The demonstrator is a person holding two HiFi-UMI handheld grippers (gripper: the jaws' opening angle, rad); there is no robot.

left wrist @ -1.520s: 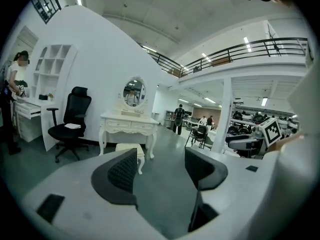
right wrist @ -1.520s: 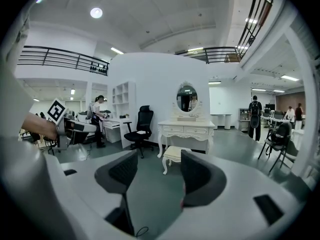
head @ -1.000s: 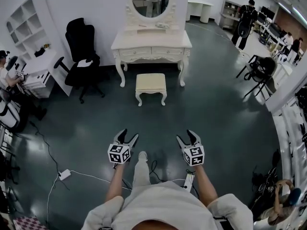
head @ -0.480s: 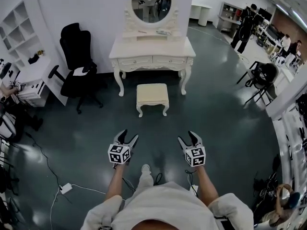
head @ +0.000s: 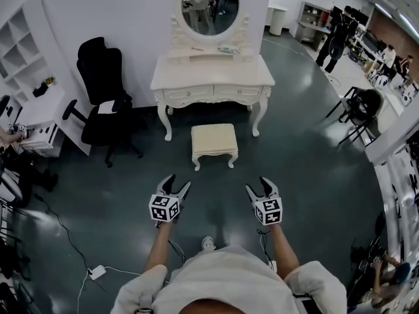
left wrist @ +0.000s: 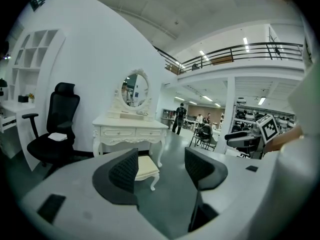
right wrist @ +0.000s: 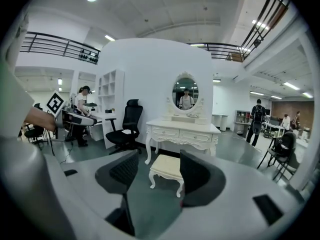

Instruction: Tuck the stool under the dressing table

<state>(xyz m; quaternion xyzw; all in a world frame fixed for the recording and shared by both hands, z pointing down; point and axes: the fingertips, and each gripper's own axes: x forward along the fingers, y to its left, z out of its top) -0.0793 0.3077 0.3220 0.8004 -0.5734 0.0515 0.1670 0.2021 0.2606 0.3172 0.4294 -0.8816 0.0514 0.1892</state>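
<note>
A cream stool [head: 214,140] with curved white legs stands on the dark floor just in front of the white dressing table [head: 213,77], outside its knee space. The table carries an oval mirror [head: 209,5]. My left gripper [head: 177,188] and right gripper [head: 259,189] are held out side by side, well short of the stool, both open and empty. In the left gripper view the stool [left wrist: 146,168] shows between the jaws with the table [left wrist: 131,131] behind. The right gripper view shows the stool [right wrist: 167,170] and the table [right wrist: 182,129] straight ahead.
A black office chair [head: 105,90] stands left of the table, next to a white desk and shelf unit [head: 33,110]. Cables and a power strip [head: 97,271] lie on the floor at my left. Chairs [head: 359,106] and people are at the far right.
The stool and dressing table have come nearer and lower in the head view as I walk toward them. Both grippers keep their open pose ahead of me.
</note>
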